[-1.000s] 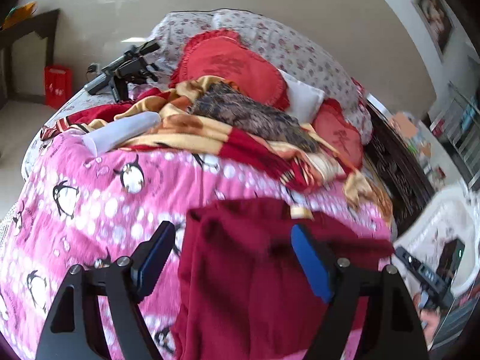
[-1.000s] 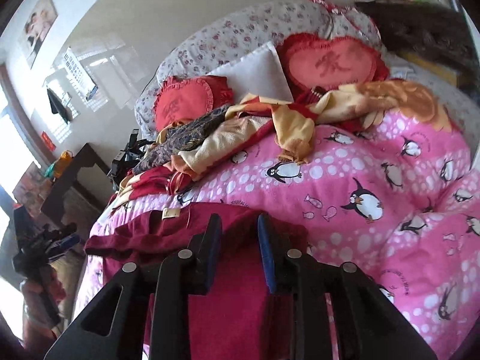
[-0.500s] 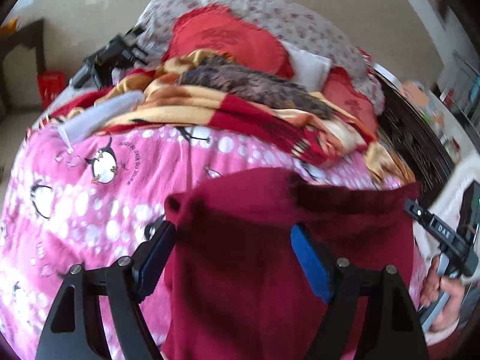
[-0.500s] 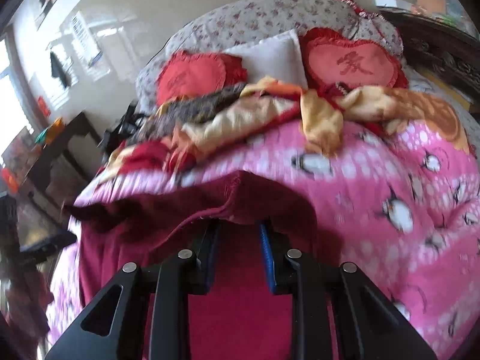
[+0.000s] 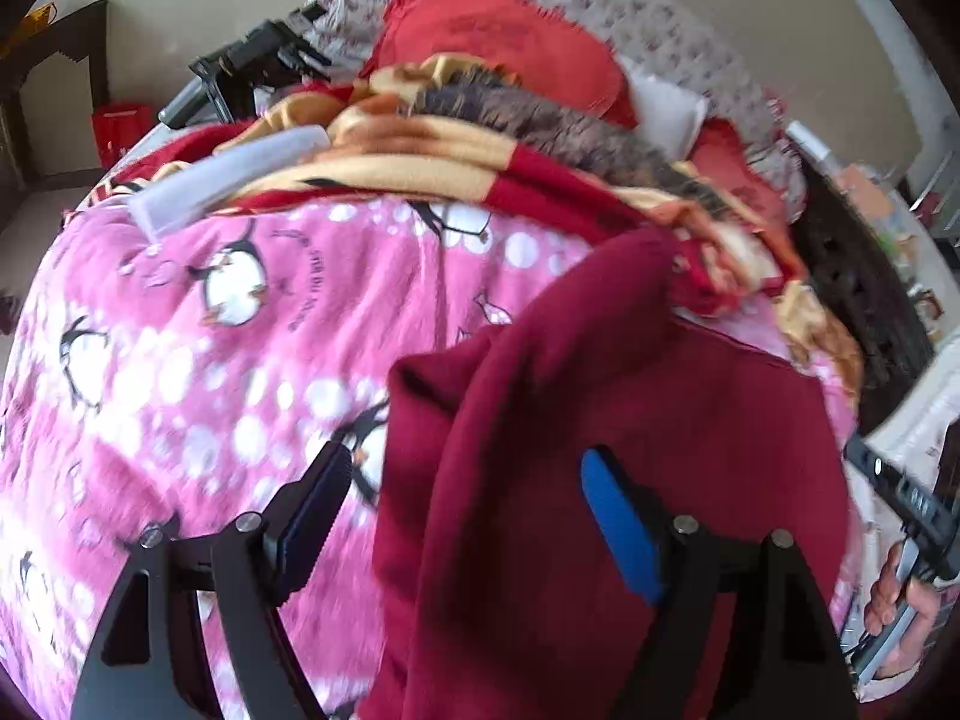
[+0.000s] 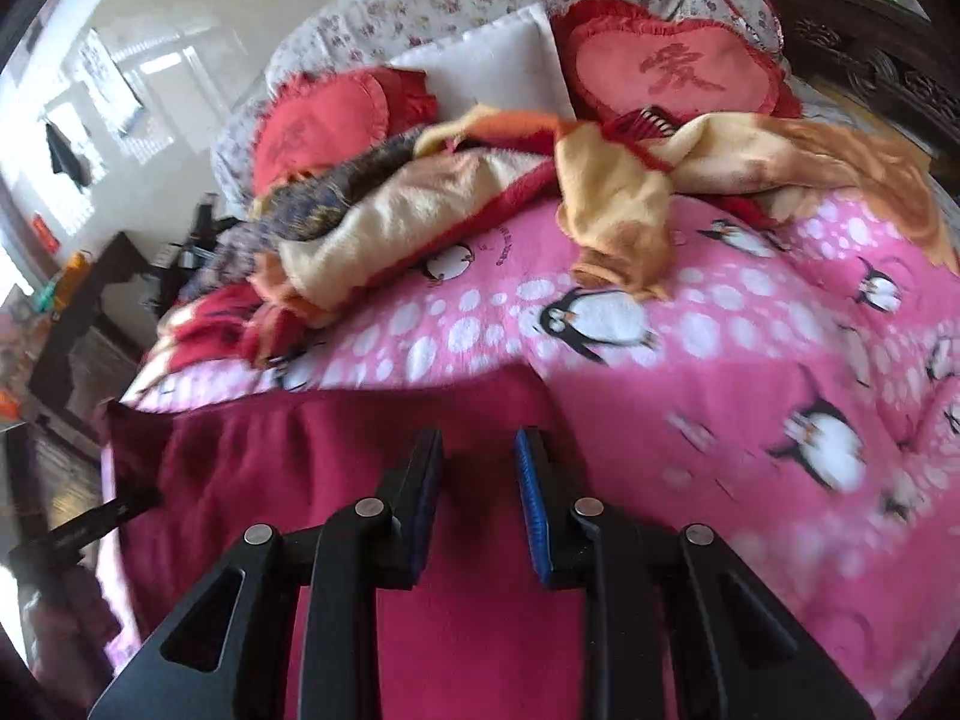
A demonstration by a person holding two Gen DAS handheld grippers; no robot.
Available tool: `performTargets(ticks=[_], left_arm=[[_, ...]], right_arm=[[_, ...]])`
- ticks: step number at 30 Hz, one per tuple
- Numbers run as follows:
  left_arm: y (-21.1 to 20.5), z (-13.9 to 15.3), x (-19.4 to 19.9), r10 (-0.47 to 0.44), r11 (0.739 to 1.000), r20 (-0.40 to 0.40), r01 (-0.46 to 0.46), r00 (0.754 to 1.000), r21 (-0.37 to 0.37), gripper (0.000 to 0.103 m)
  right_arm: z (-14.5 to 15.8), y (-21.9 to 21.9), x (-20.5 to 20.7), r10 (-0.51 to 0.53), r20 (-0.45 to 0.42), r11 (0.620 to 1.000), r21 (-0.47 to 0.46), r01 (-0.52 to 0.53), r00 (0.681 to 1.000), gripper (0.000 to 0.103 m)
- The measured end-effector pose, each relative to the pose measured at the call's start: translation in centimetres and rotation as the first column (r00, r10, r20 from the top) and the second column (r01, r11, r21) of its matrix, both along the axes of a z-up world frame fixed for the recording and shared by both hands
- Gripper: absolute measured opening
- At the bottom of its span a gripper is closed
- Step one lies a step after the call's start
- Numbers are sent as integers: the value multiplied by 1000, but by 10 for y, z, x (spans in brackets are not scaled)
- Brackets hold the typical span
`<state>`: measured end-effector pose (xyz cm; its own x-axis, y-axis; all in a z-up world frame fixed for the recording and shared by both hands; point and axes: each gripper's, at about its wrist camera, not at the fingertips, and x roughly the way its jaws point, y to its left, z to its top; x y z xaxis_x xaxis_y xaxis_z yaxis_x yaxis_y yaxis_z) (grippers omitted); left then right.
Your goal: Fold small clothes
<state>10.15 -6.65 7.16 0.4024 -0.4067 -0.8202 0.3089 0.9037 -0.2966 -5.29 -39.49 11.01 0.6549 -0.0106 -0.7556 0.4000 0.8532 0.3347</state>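
Observation:
A dark red garment [image 5: 600, 420] lies on the pink penguin blanket [image 5: 210, 330]. In the left wrist view a fold of it rises between my left gripper's [image 5: 468, 516] wide-open fingers and drapes over the right finger [image 5: 618, 534]; no grip shows. In the right wrist view the same garment [image 6: 300, 468] spreads flat under my right gripper [image 6: 477, 480]. Its jaws stand a narrow gap apart with cloth below them; whether they pinch the cloth is unclear. The other gripper and the hand holding it [image 5: 900, 570] show at the right edge of the left view.
A heap of yellow and red blankets [image 6: 510, 192] lies behind the garment, with red heart cushions [image 6: 672, 72] and a white pillow [image 6: 498, 60] at the headboard. A black tripod [image 5: 252, 66] rests at the bed's far left. Dark carved furniture [image 5: 852, 300] stands on the right.
The red garment's near edge has been lifted and carried forward over itself. Both cameras have moved forward and tilted. The left gripper stays wide open throughout.

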Motion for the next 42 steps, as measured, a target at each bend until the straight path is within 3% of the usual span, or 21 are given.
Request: performTargets(ticks=[4, 7, 10, 14, 15, 17, 21, 25, 27, 29, 36, 39, 42], left_arm=[[24, 10, -35, -11, 999, 14, 12, 1000, -41, 83], [36, 7, -62, -30, 999, -7, 30, 1000, -45, 83], [39, 6, -83, -48, 998, -16, 48, 999, -44, 83], [43, 1, -102, -48, 998, -41, 47, 998, -31, 83], [46, 0, -106, -45, 999, -46, 44, 998, -29, 83], [52, 2, -115, -46, 999, -47, 45, 998, -30, 83], [59, -2, -130, -58, 998, -39, 57, 998, -21, 83], [50, -24, -127, -70, 997, -77, 70, 995, 9, 82], [45, -34, -124, -74, 997, -82, 77, 994, 30, 68], [41, -41, -121, -84, 996, -102, 88, 991, 34, 45], [45, -45, -123, -66, 997, -89, 68, 994, 24, 33], [47, -47, -125, -56, 998, -86, 58, 995, 21, 32], [52, -48, -126, -48, 999, -85, 50, 995, 20, 32]], right_arm=[[15, 11, -78, 35, -2, 998, -49, -35, 999, 9], [-1, 25, -122, 48, -48, 999, -2, -48, 998, 9], [-18, 43, -136, 90, -63, 995, 43, -87, 994, 9], [-35, 63, -135, 118, -35, 990, 81, -115, 992, 6], [-37, 69, -130, 130, -35, 990, 51, -128, 991, 0], [-37, 74, -123, 139, -69, 990, 9, -139, 988, 0], [-17, 74, -142, 124, -46, 990, -55, -127, 991, 0], [-39, 75, -143, 99, -123, 994, -36, -104, 987, 0], [-39, 78, -142, 100, -126, 994, -40, -106, 987, 0], [-33, 79, -144, 94, -114, 994, -40, -100, 989, 0], [5, 86, -146, 61, -33, 994, -86, -64, 998, 0], [11, 99, -121, 112, -13, 991, -78, -112, 994, 0], [-2, 113, -76, 176, -46, 982, -66, -179, 983, 0]])
